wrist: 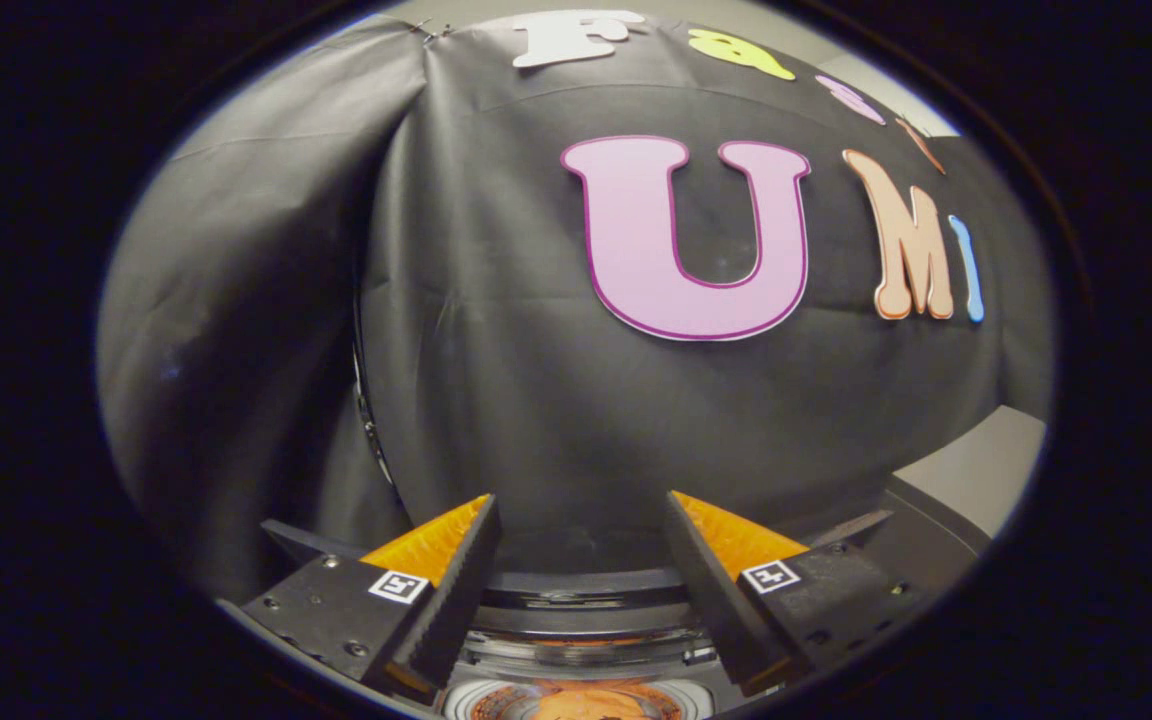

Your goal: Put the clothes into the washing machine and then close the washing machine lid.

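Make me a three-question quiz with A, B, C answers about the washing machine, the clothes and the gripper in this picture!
1. Where is the clothing?
A. Down in the washing machine's drum, below the fingers
B. Hanging on the booth wall
C. Pinched between the fingers

2. What colour is the clothing?
A. Blue
B. Orange
C. Green

3. How is the gripper?
A. Shut on the clothing
B. Shut on the lid
C. Open, holding nothing

Answers:
1. A, the cloth lies inside the round opening of the washing machine.
2. B, the fabric in the drum looks orange.
3. C, the fingers stand wide apart with only the black cloth wall beyond them.
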Tool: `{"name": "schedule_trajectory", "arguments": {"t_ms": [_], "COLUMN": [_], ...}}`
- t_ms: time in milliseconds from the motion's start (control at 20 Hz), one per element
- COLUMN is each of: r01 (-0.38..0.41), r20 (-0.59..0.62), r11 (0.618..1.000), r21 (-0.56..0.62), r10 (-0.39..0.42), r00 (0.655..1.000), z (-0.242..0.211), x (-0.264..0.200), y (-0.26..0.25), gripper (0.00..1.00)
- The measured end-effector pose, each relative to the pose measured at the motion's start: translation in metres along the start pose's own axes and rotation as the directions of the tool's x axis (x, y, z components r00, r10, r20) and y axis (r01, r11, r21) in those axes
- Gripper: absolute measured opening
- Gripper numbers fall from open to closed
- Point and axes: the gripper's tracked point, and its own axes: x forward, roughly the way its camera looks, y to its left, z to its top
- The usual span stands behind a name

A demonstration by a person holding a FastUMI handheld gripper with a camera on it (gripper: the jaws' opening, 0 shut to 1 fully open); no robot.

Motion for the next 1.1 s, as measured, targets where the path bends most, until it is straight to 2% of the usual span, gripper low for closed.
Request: {"name": "schedule_trajectory", "arguments": {"t_ms": [550, 1100], "r01": [0.014, 0.011], "r20": [0.100, 0.103], "r11": [1.000, 1.000], "r21": [-0.001, -0.006], "r10": [-0.014, -0.010], "r00": [0.995, 0.995], "z": [0.0083, 0.0056], "x": [0.0060, 0.0054], "y": [-0.0048, -0.0060], "gripper": [0.98, 0.97]}}
